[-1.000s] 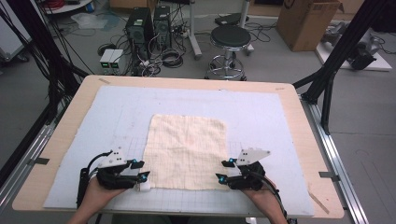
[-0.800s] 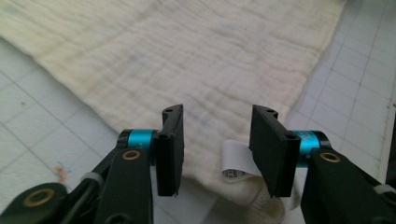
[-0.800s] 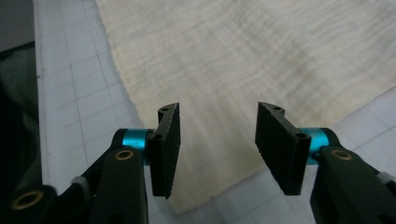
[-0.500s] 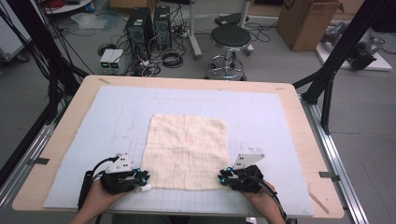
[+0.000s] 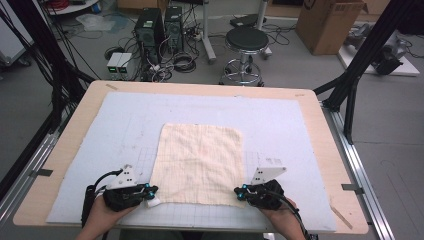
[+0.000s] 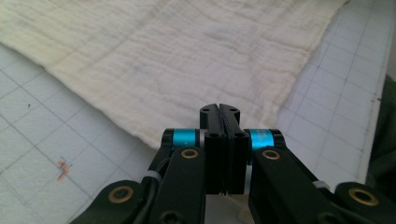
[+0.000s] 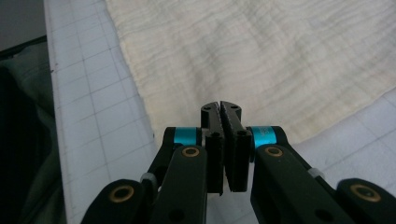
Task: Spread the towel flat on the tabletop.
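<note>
Your cream cloth (image 5: 200, 162) lies flat on the grid mat (image 5: 300, 130). Your left gripper (image 5: 149, 192) has just closed, pinching the cloth's near left corner; your right gripper (image 5: 240, 192) has just closed on its near right corner

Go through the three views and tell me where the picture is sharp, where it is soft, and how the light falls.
High view: even, flat room light, soft overall, cloth weave hardly resolved. Left gripper view: left gripper sharp and dark, cloth pale and slightly washed out toward the top. Right gripper view: right gripper crisp, cloth folds readable, dark blurred area at the left edge.
</note>
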The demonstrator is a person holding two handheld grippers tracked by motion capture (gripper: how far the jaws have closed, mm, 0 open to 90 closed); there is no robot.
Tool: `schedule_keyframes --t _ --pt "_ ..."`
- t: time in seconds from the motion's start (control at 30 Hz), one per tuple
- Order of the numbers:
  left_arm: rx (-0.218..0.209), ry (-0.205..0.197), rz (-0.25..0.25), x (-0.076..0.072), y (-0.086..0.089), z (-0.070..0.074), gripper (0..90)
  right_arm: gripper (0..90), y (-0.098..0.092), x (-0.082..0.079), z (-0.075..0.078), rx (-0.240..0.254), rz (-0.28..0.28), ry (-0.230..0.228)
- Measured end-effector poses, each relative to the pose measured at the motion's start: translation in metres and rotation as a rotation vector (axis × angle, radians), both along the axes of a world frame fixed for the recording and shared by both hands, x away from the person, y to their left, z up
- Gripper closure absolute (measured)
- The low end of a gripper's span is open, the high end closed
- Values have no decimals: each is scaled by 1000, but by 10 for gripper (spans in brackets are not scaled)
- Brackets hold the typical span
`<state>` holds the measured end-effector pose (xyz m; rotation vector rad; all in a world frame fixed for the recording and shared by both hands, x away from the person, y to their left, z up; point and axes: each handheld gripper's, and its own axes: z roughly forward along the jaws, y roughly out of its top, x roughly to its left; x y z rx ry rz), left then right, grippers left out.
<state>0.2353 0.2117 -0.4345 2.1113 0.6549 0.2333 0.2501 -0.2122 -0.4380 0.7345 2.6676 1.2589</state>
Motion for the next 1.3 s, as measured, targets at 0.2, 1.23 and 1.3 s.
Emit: schedule_keyframes --t 0.2,1.23,1.3 --pt "-6 -1 -8 -9 4 1 885 884 -1 -6 1 3 9 9" --pt "13 85 -69 -1 -5 -8 606 604 -1 -3 2 66 -27 20" --pt "14 85 -74 -2 -6 -9 602 602 -2 -3 1 64 -33 17"
